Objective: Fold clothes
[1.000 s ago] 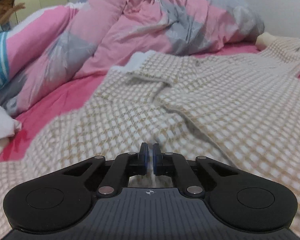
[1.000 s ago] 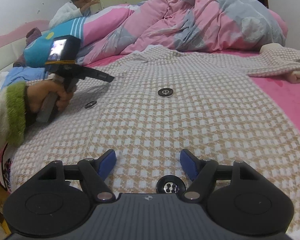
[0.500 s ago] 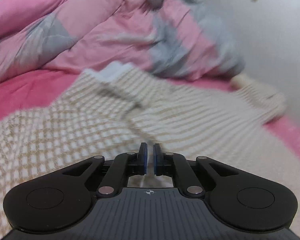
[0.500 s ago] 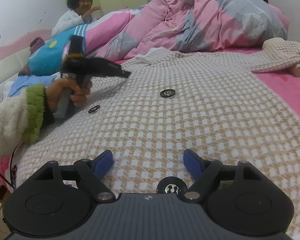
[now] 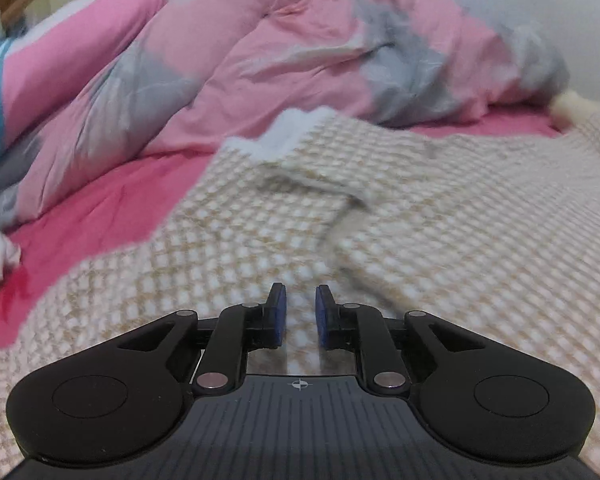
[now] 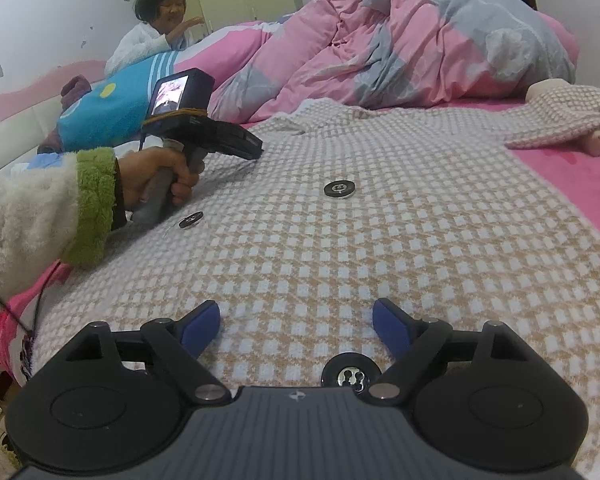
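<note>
The checked knit cardigan (image 6: 380, 216) lies spread flat, front up, across the pink bedsheet (image 6: 572, 176), its large dark buttons (image 6: 340, 189) showing down the middle and near the hem. One sleeve (image 6: 560, 120) lies out to the side at far right, and at the collar end a flap (image 5: 300, 152) of the fabric is turned over on itself, showing its paler edge. By my reading the folding has barely started: the body is smoothed out, but no side or sleeve has yet been brought across, so every fold remains to be made. The left gripper (image 5: 299, 312) sits low over the cloth with its jaws narrowly parted and opening, nothing pinched between them. The right gripper (image 6: 296, 320) hovers over the hem with its jaws wide and opening further, fabric below but not gripped. Beyond the garment a rumpled pink and grey duvet (image 6: 400, 52) is heaped, and a second person (image 6: 156, 28) sits at the far edge.
</note>
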The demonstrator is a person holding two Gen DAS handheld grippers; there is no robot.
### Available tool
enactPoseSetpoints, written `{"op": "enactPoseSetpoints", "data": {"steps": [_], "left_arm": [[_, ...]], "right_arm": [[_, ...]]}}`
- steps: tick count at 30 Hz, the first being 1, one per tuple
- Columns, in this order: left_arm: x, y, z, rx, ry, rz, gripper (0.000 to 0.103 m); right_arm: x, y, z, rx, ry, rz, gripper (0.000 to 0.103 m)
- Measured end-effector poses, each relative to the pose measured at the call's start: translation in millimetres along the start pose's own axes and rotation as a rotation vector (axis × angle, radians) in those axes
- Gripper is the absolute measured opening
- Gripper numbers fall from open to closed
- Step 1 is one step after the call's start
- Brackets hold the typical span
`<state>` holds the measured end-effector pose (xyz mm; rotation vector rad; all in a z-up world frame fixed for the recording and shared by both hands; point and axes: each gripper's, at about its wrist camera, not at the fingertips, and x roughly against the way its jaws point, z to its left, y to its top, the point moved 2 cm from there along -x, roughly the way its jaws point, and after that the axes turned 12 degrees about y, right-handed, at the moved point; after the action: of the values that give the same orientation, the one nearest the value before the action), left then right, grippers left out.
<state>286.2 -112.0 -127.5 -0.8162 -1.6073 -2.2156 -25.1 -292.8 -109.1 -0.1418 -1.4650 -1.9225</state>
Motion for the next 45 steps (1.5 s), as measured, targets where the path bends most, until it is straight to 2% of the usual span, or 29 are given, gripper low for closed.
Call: {"op": "enactPoseSetpoints", "data": {"steps": [5, 9, 13, 14, 16, 19, 22, 24, 26, 27, 29, 32, 37, 45], "left_arm": [[46.7, -21.4, 1.3, -0.033, -0.047, -0.017, 0.016], [83.2, -33.0, 23.0, 0.087, -0.121, 0.023, 0.016], [119.2, -49.3, 46.2, 0.260, -0.194, 0.076, 0.016], [128.2, -54.7, 49.0, 0.283, -0.204, 0.081, 0.016], [146.3, -67.0, 43.1, 0.247, -0.191, 0.068, 0.017], [165.5, -84.6, 30.4, 0.176, -0.175, 0.066, 0.025], [171.0, -99.6, 17.9, 0.130, -0.153, 0.093, 0.035], [170.3, -108.2, 11.9, 0.129, -0.142, 0.122, 0.051], [173.2, -113.7, 8.5, 0.143, -0.130, 0.119, 0.062], [173.5, -114.3, 6.2, 0.142, -0.125, 0.116, 0.071], [173.2, -115.2, 0.2, 0.138, -0.115, 0.116, 0.083], [172.1, -116.5, -10.7, 0.114, -0.086, 0.127, 0.103], [171.0, -119.1, -21.4, 0.104, -0.034, 0.118, 0.103], [168.8, -115.1, -20.1, 0.141, -0.028, 0.167, 0.103]], "right_arm": [[0.2, 0.3, -0.7, 0.001, 0.004, 0.003, 0.086], [0.6, 0.3, -0.3, 0.000, 0.000, 0.003, 0.086], [0.3, -0.1, 1.6, -0.001, -0.007, 0.002, 0.086], [0.3, -0.1, 1.9, -0.001, -0.008, 0.002, 0.086], [0.4, 0.5, 2.6, -0.001, -0.012, 0.005, 0.087], [2.1, 6.1, 6.0, -0.001, -0.026, 0.019, 0.087], [11.2, 17.5, 9.7, 0.038, -0.085, -0.015, 0.087], [16.5, 26.7, 4.5, 0.049, -0.154, -0.046, 0.088], [13.0, 32.5, -9.0, 0.005, -0.223, -0.031, 0.092], [6.9, 32.2, -18.1, -0.024, -0.245, 0.001, 0.099], [-7.6, 24.6, -29.6, -0.041, -0.257, 0.061, 0.103], [-14.7, 15.1, -24.0, 0.022, -0.286, 0.042, 0.103], [-13.4, 12.7, -24.7, 0.020, -0.290, 0.011, 0.103], [-9.4, 17.8, -26.9, -0.014, -0.274, 0.023, 0.103]]}}
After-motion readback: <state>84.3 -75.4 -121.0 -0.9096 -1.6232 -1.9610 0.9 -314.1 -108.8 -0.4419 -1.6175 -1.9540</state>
